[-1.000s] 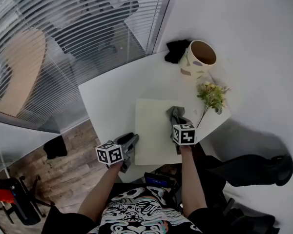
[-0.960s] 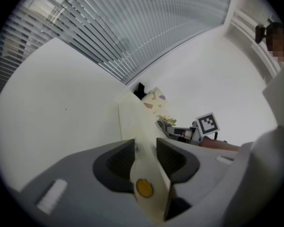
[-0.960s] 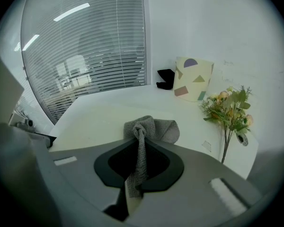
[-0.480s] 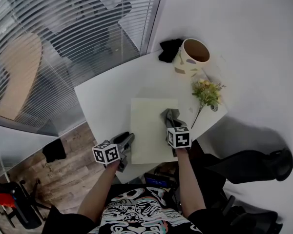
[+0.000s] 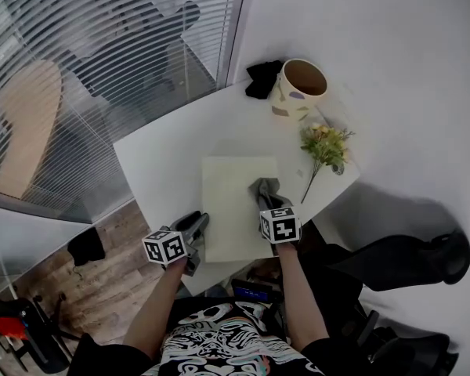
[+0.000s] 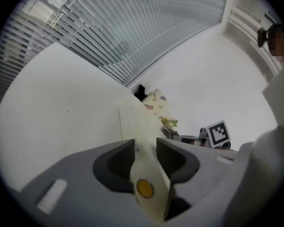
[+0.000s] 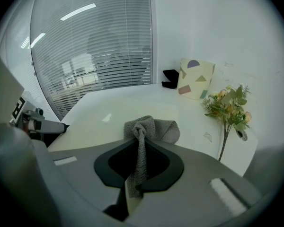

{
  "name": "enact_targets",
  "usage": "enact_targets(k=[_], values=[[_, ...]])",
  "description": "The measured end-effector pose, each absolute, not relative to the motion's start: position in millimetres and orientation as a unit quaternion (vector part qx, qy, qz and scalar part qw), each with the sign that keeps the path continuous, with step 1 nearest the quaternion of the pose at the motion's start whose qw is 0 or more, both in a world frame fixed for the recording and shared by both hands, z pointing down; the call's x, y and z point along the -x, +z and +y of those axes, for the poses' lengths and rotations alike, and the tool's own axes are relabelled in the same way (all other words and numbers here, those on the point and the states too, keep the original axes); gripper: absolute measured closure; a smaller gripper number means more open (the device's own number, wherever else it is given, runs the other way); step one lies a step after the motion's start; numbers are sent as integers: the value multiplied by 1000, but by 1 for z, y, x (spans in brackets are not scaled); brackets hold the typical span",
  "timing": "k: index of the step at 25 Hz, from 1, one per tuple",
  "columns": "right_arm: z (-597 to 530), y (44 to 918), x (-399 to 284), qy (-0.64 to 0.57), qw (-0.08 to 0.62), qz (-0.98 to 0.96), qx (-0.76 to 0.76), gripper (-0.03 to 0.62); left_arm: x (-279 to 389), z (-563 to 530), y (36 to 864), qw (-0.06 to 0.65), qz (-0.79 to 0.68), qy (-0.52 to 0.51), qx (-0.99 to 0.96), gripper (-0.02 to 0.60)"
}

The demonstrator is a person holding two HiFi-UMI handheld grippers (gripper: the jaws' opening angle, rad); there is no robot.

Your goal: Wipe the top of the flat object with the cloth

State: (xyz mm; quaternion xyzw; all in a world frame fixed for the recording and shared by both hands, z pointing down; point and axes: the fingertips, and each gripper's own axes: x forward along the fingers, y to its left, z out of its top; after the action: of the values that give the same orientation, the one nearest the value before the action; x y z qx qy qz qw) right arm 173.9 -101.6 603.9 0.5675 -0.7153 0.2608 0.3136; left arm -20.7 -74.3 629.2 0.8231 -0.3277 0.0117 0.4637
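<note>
A cream flat mat (image 5: 231,198) lies on the white table (image 5: 160,159). My left gripper (image 5: 194,227) is at the mat's near left edge. In the left gripper view the gripper (image 6: 144,145) is shut on that edge, and the mat (image 6: 131,122) runs away between the jaws. A grey cloth (image 5: 265,190) rests bunched on the mat's right side. My right gripper (image 5: 272,210) is just behind it. In the right gripper view the gripper (image 7: 141,148) is shut on a twisted tail of the cloth (image 7: 151,128).
A patterned pot (image 5: 298,87) and a black item (image 5: 261,78) stand at the table's far corner. A flower sprig (image 5: 323,145) lies right of the mat. Window blinds (image 5: 102,53) run along the left. The table's near edge is just under both grippers.
The whole scene has slid left and up in the head view. The right gripper with the cloth has drawn slightly toward the near edge of the mat. The left gripper still holds the mat's edge.
</note>
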Motion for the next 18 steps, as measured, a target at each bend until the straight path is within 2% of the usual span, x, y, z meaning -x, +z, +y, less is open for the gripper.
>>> enact_targets(k=[18], values=[[-74, 608, -165, 246, 329, -732, -544, 579, 21, -77, 632, 457, -342, 14, -821, 382]])
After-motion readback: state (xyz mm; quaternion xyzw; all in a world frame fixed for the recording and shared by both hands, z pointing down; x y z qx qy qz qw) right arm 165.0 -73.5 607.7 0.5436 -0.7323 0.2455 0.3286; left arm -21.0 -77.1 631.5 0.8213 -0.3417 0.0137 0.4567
